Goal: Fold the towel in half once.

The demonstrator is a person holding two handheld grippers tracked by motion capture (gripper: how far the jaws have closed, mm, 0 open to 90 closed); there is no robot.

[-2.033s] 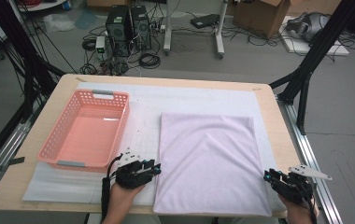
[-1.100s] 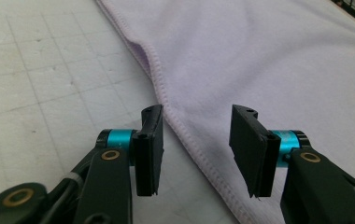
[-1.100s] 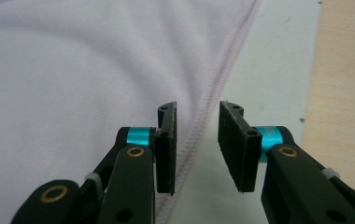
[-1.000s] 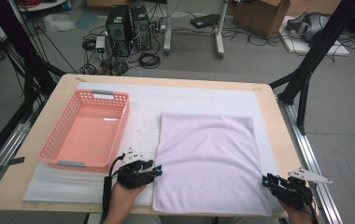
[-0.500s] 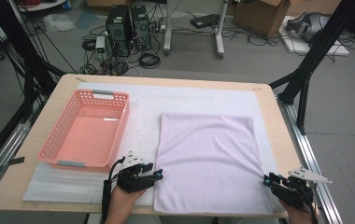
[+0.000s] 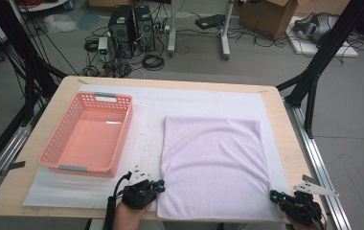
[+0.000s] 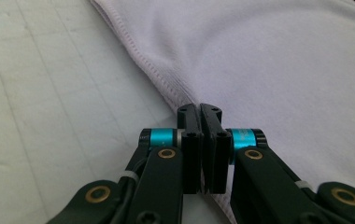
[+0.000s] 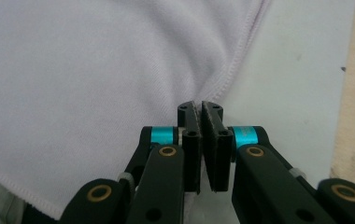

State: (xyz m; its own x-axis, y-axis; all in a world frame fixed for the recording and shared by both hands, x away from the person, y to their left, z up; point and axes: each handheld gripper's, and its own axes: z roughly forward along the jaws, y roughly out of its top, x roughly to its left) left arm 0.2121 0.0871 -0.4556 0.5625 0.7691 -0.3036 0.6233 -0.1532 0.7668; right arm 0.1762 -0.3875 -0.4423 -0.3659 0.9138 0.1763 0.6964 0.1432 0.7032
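A pale lilac towel [image 6: 213, 165] lies spread flat on the white mat [image 6: 194, 100]. My left gripper [image 6: 158, 186] is at the towel's near left corner, its jaws shut on the hemmed edge of the towel [image 7: 278, 70]. My right gripper [image 6: 274, 195] is at the near right corner, jaws pinched on the towel [image 8: 96, 70] hem there. The cloth puckers up into each pair of jaws. In their own views the left gripper [image 7: 200, 109] and the right gripper [image 8: 199, 106] both show the hem caught between the pads.
A pink plastic basket [image 6: 55, 160] stands with nothing in it on the left of the mat. The wooden table [image 6: 285, 143] edge runs close to the right of the towel. Computers and cables lie on the floor beyond the table.
Both grippers have closed in on the towel's near corners; the left one shifted slightly right onto the hem, and the right one edged toward its corner.
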